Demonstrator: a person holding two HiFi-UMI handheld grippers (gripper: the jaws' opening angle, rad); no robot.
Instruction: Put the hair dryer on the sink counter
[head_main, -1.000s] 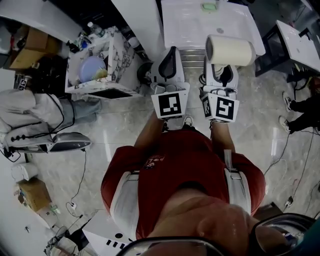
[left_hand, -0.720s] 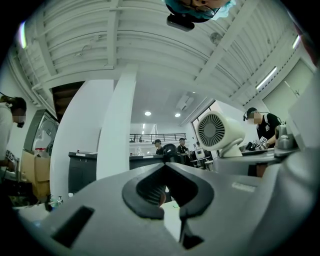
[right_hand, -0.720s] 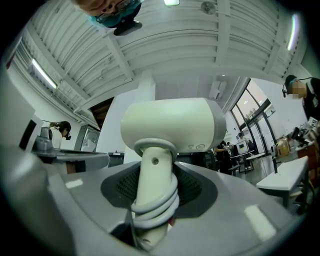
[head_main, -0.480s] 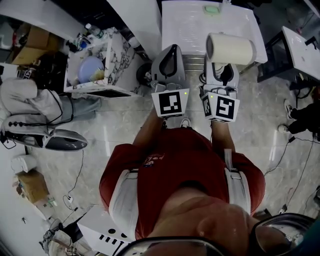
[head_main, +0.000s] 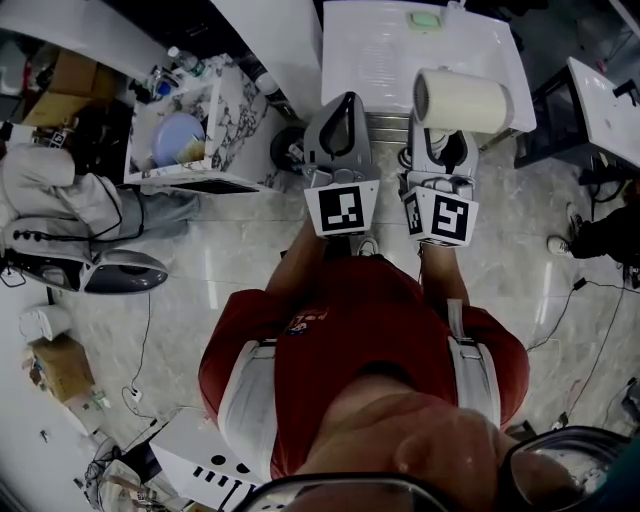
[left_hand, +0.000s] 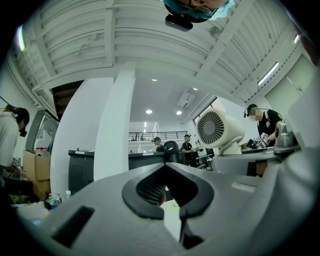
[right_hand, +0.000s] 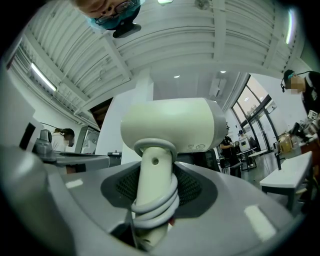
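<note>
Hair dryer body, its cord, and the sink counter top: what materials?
Hair dryer: likely moulded plastic, cream, satin; soft even sheen. Cord: looks rubbery or PVC-jacketed; smooth, bends into tight coils. Sink counter: smooth plain white, ceramic or solid-surface; cannot tell which.

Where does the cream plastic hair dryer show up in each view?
Head view: cream plastic hair dryer upper right of centre, above the right gripper.
Left gripper view: right of centre, grille facing the camera.
Right gripper view: centre, handle between the tongs.
Shared landmark: the right gripper holding it.
</note>
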